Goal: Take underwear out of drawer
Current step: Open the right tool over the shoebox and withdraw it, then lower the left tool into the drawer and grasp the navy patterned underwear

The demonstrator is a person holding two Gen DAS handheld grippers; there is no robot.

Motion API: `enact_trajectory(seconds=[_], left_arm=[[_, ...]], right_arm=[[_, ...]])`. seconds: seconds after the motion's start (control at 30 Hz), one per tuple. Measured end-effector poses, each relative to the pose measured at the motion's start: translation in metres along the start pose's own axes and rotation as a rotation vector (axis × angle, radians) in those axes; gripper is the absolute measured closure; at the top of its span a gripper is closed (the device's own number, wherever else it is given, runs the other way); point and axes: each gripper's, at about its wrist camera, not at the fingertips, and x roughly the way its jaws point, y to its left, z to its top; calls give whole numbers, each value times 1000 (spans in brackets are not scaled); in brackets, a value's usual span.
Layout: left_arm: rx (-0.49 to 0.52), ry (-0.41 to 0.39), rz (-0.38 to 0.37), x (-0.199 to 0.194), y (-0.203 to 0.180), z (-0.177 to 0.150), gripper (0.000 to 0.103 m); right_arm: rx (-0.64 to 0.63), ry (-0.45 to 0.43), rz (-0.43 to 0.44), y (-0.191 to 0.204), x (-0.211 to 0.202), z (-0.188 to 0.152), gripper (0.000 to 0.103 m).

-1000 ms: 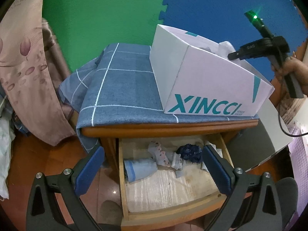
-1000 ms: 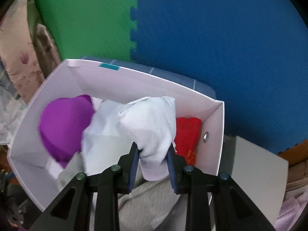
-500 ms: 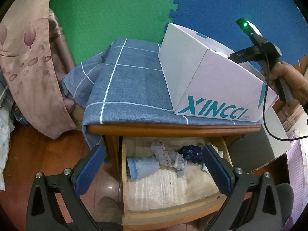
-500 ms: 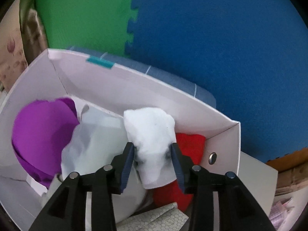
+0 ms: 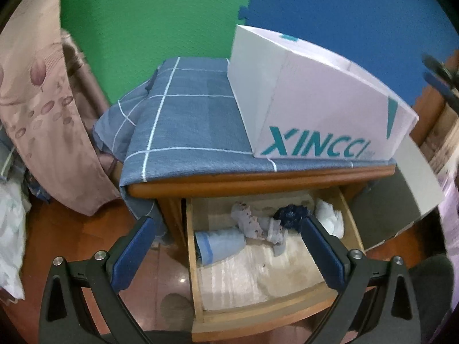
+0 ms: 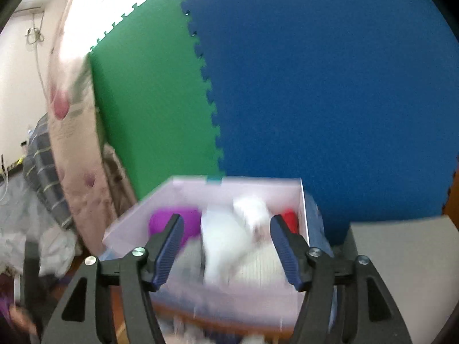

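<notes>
Underwear lies bunched toward the back of the open wooden drawer [image 5: 258,312]: a rolled pale-blue piece [image 5: 219,245] on the left, a crumpled grey spotted piece [image 5: 252,223] in the middle, a dark navy ball [image 5: 289,216] beside it, and a white piece [image 5: 330,220] in the right corner. Nearest to me, the left gripper [image 5: 226,255] hangs above the drawer front with its blue pads spread wide and nothing between them. On the wooden nightstand above, a blue checked cloth [image 5: 186,132] covers the top, and a white cardboard box marked XINCCI [image 5: 312,114] stands on it. The right gripper [image 6: 226,246], blurred, points over that box; its jaws are opening and hold nothing. White [image 6: 249,215], purple [image 6: 160,223] and red [image 6: 289,219] garments lie inside. Green and blue foam mats [image 5: 330,8] stand behind.
</notes>
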Motion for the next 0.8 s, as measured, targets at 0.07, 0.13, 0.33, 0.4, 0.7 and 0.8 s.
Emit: enact_trajectory(seconds=[0.07, 0.13, 0.33, 0.4, 0.7, 0.8], left_arm=[[37, 23, 2, 4, -7, -1, 2], [69, 58, 8, 12, -15, -3, 2], [216, 157, 44, 37, -52, -16, 2], [277, 156, 69, 44, -71, -22, 2], [575, 208, 92, 94, -173, -50, 2], [648, 244, 103, 118, -189, -53, 4]], right_arm=[[10, 48, -6, -6, -17, -35, 39], [60, 89, -2, -16, -23, -60, 39], [285, 141, 8, -69, -40, -95, 39], [303, 124, 5, -75, -46, -92, 39], [445, 96, 30, -113, -67, -100, 39], [505, 88, 42, -126, -73, -106, 39]])
